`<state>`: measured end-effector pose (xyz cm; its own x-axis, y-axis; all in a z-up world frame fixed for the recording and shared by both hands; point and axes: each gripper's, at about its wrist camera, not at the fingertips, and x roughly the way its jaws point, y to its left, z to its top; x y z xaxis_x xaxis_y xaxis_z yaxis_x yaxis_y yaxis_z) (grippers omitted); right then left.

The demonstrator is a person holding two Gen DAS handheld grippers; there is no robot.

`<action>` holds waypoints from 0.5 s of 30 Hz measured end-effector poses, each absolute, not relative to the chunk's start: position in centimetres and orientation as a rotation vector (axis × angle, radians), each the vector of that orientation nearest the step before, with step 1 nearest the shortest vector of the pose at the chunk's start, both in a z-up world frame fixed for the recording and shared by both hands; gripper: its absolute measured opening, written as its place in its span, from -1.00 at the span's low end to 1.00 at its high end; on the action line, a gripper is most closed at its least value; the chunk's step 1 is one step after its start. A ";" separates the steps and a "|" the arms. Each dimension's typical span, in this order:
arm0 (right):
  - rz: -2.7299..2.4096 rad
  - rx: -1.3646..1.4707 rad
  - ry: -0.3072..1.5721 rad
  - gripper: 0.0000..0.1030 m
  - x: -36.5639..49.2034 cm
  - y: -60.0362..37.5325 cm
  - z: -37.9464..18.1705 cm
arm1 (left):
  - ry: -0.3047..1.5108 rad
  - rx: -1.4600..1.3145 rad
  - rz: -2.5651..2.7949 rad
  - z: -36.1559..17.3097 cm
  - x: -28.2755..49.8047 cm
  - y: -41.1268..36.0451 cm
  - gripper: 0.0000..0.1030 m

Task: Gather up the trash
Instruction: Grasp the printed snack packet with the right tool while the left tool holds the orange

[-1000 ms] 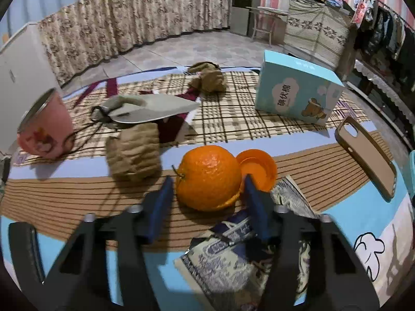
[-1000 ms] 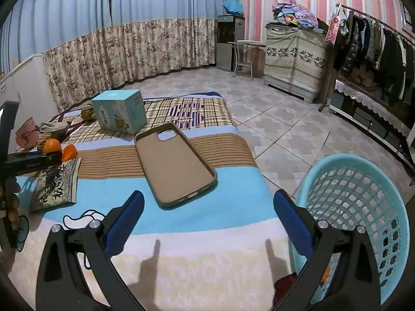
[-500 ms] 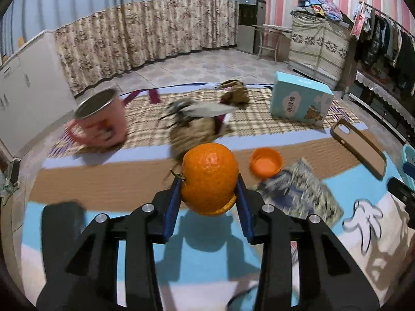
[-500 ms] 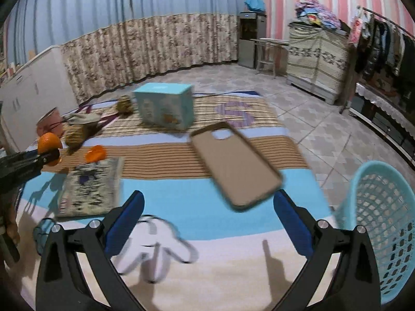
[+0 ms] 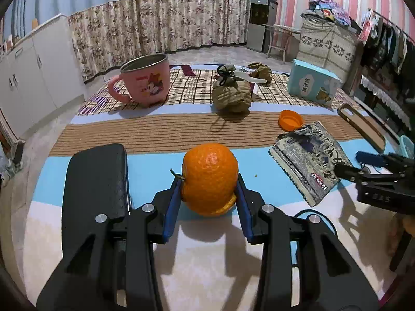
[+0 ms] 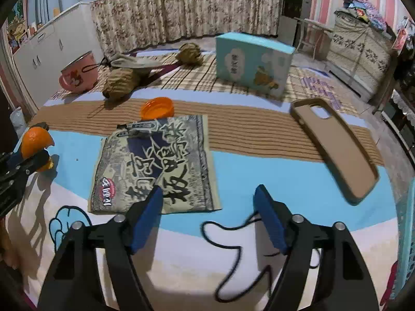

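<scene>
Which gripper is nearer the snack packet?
Right. The right gripper hangs open at the snack packet's near edge; the left gripper, off to its side, holds the orange.

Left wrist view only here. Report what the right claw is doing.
Observer: The right claw is open with nothing between its pads. Its jaws have just been closing, over the near edge of the snack packet.
Operator: Name anything under it.
Observer: A loose black cord lies right below it.
Operator: Check the phone case.
Observer: The phone case lies open side up, empty and apart from the packet.
</scene>
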<state>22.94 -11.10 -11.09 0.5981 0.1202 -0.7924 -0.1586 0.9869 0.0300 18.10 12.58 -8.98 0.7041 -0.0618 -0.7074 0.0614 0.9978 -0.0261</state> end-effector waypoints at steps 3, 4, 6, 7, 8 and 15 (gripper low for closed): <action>0.198 -0.050 0.913 -0.10 22.8 -10.7 -10.9 | 0.781 -0.007 -0.078 -9.0 18.0 12.3 -0.25; 0.209 -0.060 0.913 -0.29 22.8 -10.5 -10.9 | 0.779 -0.008 -0.080 -9.0 17.9 12.2 -0.25; 0.225 -0.088 0.910 -0.48 22.6 -9.9 -10.9 | 0.774 -0.008 -0.088 -8.9 17.7 12.0 -0.25; 0.221 -0.108 0.906 -0.53 22.5 -9.6 -10.8 | 0.770 -0.005 -0.088 -8.9 17.7 11.9 -0.25; 0.219 -0.120 0.901 -0.58 22.4 -9.6 -10.7 | 0.769 -0.003 -0.086 -8.9 17.6 11.9 -0.25; 0.237 -0.063 0.864 -0.88 21.2 -11.9 -9.5 | 0.757 0.007 -0.080 -7.7 17.2 10.9 -0.25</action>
<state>21.21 -11.94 -9.50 0.6253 0.1811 -0.7591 -0.2317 0.9719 0.0411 17.18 10.88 -7.71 0.7237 -0.0696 -0.6866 0.0747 0.9970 -0.0222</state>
